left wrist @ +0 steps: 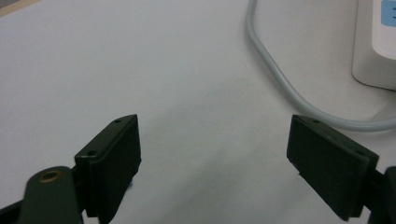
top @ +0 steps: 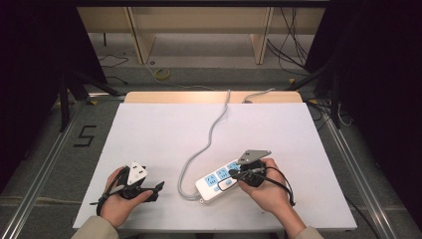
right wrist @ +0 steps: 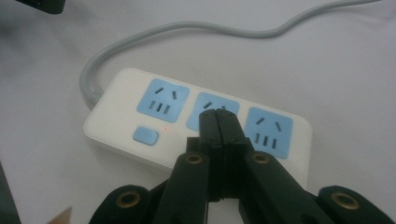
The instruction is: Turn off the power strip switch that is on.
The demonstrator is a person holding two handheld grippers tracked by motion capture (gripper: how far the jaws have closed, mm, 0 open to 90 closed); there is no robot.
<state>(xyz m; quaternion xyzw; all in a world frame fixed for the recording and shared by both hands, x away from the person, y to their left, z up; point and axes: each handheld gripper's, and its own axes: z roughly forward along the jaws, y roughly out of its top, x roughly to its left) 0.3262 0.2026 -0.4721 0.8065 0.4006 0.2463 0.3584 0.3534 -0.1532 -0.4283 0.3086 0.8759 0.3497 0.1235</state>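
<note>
A white power strip (top: 217,181) with blue sockets lies on the white table (top: 164,134), its grey cable (top: 206,142) snaking toward the far edge. In the right gripper view the strip (right wrist: 116,126) shows three blue sockets, a blue switch (right wrist: 145,136) and a small red light beside it. My right gripper (right wrist: 218,114) is shut with nothing in it, its tips over the middle socket; in the high view it (top: 234,175) hovers over the strip's right half. My left gripper (top: 158,188) rests open near the front left. Its jaws stand wide apart above bare table in the left gripper view (left wrist: 212,140).
The strip's corner (left wrist: 373,46) and a loop of grey cable (left wrist: 280,79) lie ahead and right of the left gripper. Beyond the table are a wooden shelf frame (top: 199,30), floor cables and black tripod legs (top: 74,84). The far half of the table holds just the cable.
</note>
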